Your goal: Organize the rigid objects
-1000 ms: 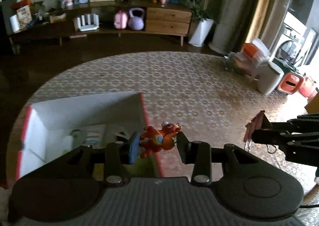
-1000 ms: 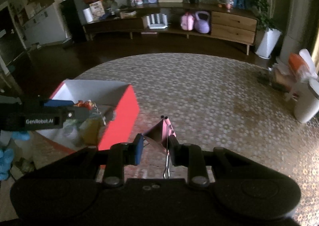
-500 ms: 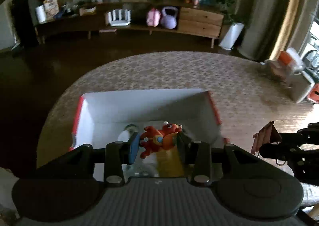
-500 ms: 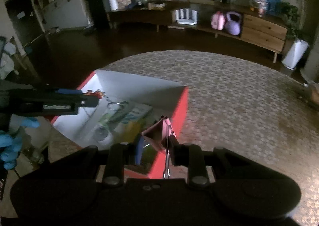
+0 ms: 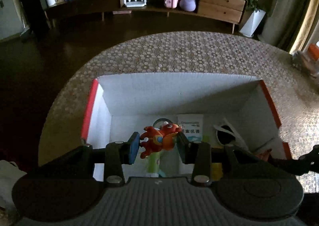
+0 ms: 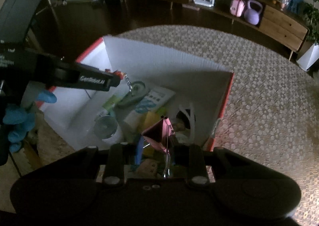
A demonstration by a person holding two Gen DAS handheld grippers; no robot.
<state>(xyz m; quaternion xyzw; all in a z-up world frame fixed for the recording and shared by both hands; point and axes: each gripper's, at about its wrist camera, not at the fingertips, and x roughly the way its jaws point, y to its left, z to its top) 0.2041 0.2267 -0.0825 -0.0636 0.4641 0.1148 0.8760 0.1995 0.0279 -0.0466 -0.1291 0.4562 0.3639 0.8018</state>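
My left gripper [image 5: 157, 144] is shut on a small orange-red toy figure [image 5: 159, 139] and hangs over the open red box with white inner walls [image 5: 179, 94]. My right gripper [image 6: 156, 146] is shut on a pink binder clip [image 6: 157, 135], its wire handle pointing down, above the box's near right corner [image 6: 225, 94]. From the right wrist view the left gripper [image 6: 113, 80] shows at the left, with the toy's red tip and a small chain dangling above the box contents. A blue-gloved hand [image 6: 18, 120] holds it.
The box holds a white packet [image 5: 190, 126], a round lidded thing [image 6: 107, 126], a green tube [image 5: 153, 162], a yellow item [image 6: 151, 118] and a white-handled dark item [image 5: 227, 136]. It sits on a patterned round rug [image 5: 179, 52]. A long sideboard [image 5: 219, 4] stands far behind.
Both grippers have moved left and down, from beside the box to above its inside. The toy and the clip stay gripped as before.
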